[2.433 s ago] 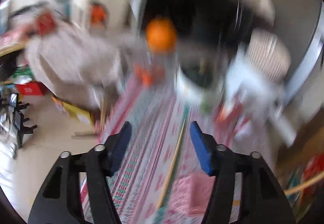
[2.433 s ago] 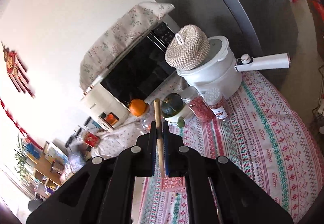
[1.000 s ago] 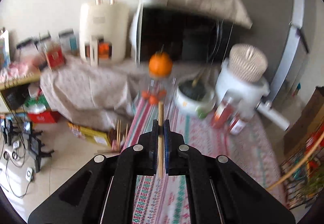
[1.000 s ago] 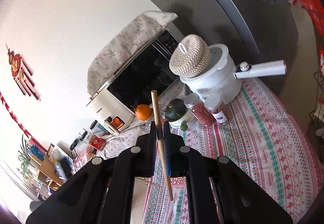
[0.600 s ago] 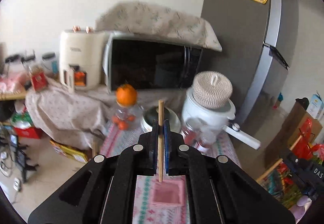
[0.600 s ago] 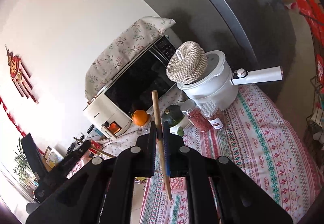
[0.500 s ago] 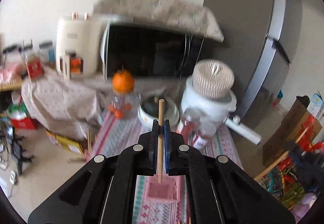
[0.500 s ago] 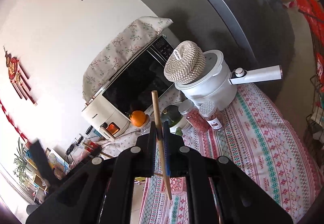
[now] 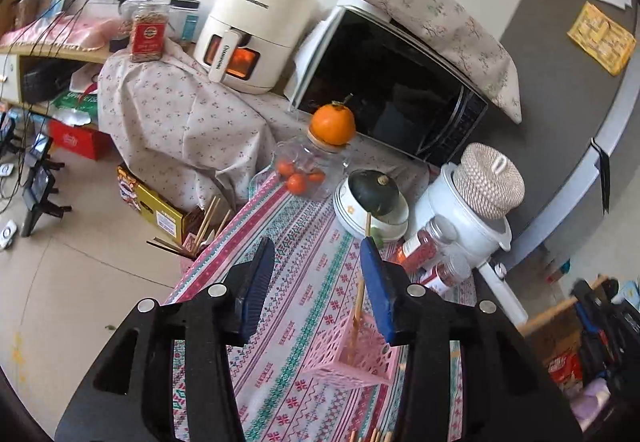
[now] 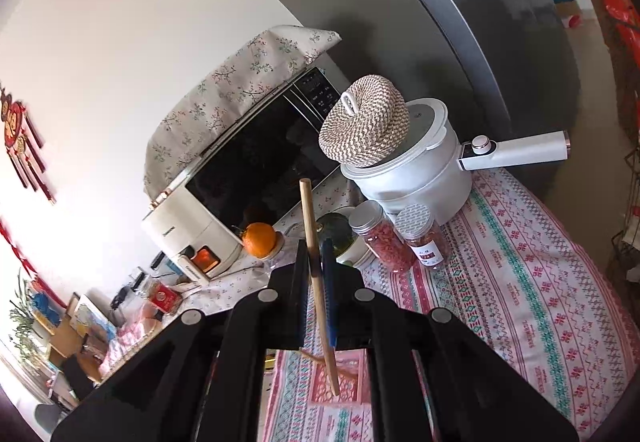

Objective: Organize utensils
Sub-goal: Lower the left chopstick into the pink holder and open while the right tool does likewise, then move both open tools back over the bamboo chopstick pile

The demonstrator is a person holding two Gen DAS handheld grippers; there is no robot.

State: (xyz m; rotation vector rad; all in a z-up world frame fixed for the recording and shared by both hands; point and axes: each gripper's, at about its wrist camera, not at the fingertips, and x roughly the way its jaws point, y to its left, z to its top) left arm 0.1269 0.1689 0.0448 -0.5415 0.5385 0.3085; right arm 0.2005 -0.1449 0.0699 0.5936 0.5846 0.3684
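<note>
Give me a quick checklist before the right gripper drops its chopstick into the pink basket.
1. Left gripper open and let go: ok, its fingers stand wide apart.
2. First chopstick in the pink basket: ok, it stands in it, leaning by the left gripper's right-hand finger.
3. Right gripper shut on the second chopstick: ok, held tilted.
4. Second chopstick's lower tip over the basket: ok, though its height above the basket cannot be told.
5. Basket upright on the tablecloth: ok.
6. Left gripper out of the drop path: cannot tell.
</note>
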